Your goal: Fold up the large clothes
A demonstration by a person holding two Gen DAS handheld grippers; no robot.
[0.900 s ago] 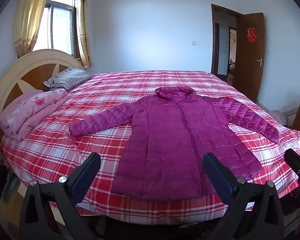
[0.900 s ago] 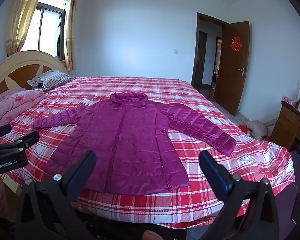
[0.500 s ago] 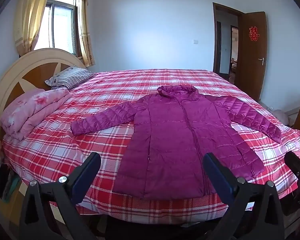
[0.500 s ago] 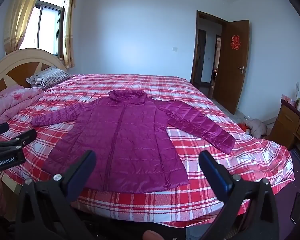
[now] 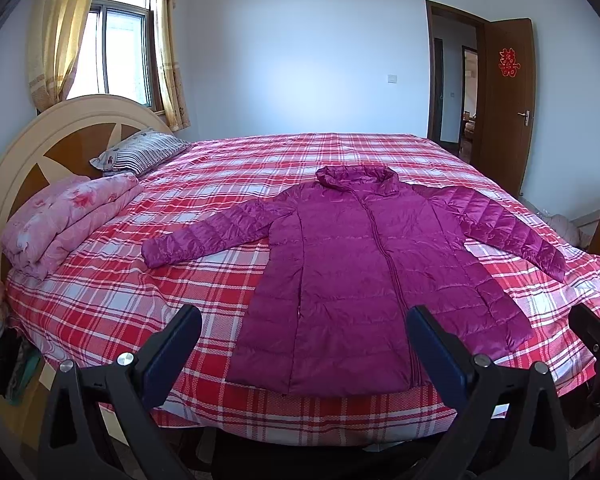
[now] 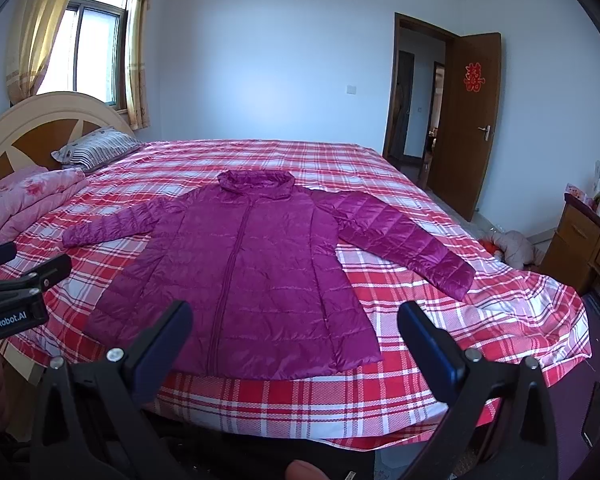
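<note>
A long magenta quilted jacket (image 5: 364,272) lies flat and face up on the red plaid bed (image 5: 100,296), collar toward the far side, both sleeves spread out, hem near the front edge. The same jacket (image 6: 244,276) fills the middle of the right wrist view. My left gripper (image 5: 304,328) hovers in front of the hem, open, nothing between its fingers. My right gripper (image 6: 294,324) is likewise open and held off the bed's front edge, above the hem. The left gripper (image 6: 16,292) also shows at the left edge of the right wrist view.
A folded pink quilt (image 5: 68,216) and a striped pillow (image 5: 140,156) lie by the round headboard (image 5: 28,148) on the left. A brown door (image 5: 508,104) stands open at the right. A wooden cabinet (image 6: 584,248) and a bundle on the floor (image 6: 516,244) sit right of the bed.
Both views have shifted slightly: the jacket now sits a little higher and closer in frame. Both grippers stay wide open, and the jacket has not moved on the bed.
</note>
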